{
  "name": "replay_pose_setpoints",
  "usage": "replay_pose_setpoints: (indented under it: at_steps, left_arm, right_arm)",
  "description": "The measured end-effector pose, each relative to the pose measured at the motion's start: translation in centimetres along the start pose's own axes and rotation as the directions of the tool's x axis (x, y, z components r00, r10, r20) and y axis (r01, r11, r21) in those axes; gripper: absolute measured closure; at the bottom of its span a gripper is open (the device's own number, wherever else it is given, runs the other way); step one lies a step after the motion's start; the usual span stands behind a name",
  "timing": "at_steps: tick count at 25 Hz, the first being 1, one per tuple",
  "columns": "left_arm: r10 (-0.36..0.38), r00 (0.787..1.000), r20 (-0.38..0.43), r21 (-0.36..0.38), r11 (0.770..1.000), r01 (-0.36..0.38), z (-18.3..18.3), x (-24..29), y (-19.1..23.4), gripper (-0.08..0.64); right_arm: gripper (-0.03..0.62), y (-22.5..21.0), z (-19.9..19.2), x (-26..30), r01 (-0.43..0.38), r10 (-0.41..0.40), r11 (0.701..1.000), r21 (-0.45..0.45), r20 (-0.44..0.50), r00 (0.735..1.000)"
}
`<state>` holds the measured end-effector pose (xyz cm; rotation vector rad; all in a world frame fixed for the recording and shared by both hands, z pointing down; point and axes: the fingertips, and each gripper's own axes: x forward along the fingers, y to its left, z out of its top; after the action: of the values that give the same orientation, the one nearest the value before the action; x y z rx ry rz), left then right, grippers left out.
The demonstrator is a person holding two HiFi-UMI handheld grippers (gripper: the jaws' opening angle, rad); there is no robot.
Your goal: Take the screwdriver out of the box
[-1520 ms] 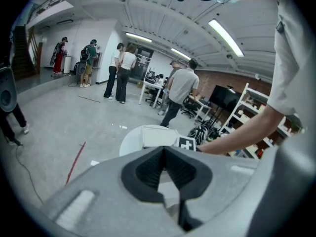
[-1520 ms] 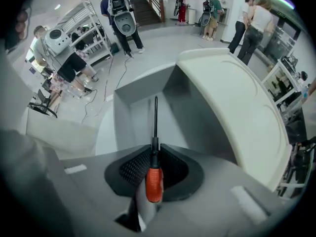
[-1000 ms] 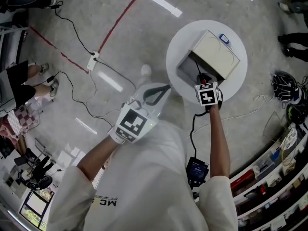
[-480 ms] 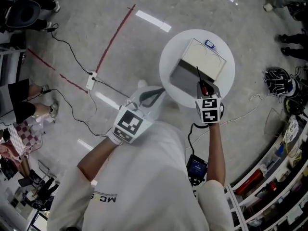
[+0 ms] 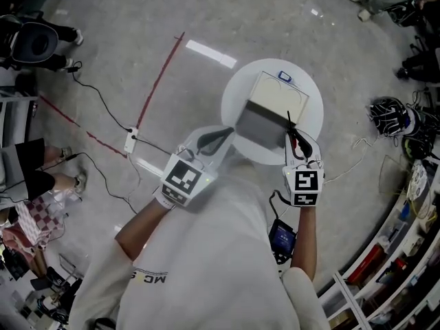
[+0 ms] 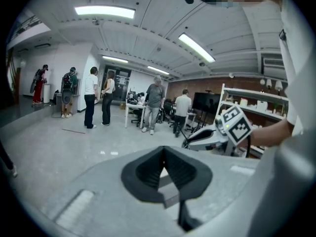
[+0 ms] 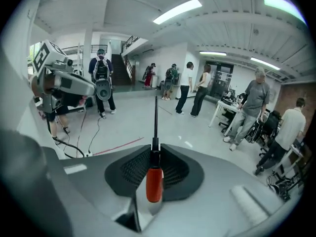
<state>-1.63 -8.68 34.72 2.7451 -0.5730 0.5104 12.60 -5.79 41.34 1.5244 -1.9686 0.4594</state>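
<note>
As the head view looks down on the scene, the right gripper (image 5: 300, 143) is at the centre right of the frame, over the right corner of the open box (image 5: 263, 124), which stands on the round white table (image 5: 228, 98). It holds the screwdriver (image 5: 293, 135) at the red handle, w/ the thin shaft pointing to the top of the frame, across the box edge. The left gripper (image 5: 223, 135) is at the centre, just beside the table's left rim and apart from the box.

In the left gripper view the jaws are together, pads meeting at the tip, w/ nothing between them.

In the right gripper view the jaws are pressed onto the screwdriver, i.e. on the dark neck just above the red handle, and the shaft goes straight up in the frame.

My judgement: the lifting-out step is in hand and nearly done. From so steep a view it is hard to say if the tip is fully clear of the box wall; probably yes. The next move calls for a firm hold, carrying the tool away from the box w/o the shaft catching the lid (image 5: 282, 93).
</note>
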Motion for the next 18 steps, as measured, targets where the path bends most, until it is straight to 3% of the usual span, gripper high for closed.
replay_pose_setpoints:
  at_steps: [10,14,18]
  left_arm:
    - [0.015,0.998,0.059,0.027,0.999,-0.017,2.4,-0.3,-0.1,0.560]
    - [0.029,0.996,0.079,0.026,0.999,-0.032,3.0,-0.5,0.2,0.560]
    - [0.035,0.995,0.097,0.022,0.999,-0.037,3.6,-1.0,0.2,0.560]
  right_arm:
    - [0.535,-1.6,4.5,-6.0,0.064,-0.068,0.997,0.030,0.154,0.986]
    - [0.535,-2.1,6.4,-8.5,0.070,-0.090,0.993,0.090,0.240,0.967]
    - [0.535,-2.2,7.4,-10.4,0.076,-0.101,0.993,0.090,0.315,0.944]
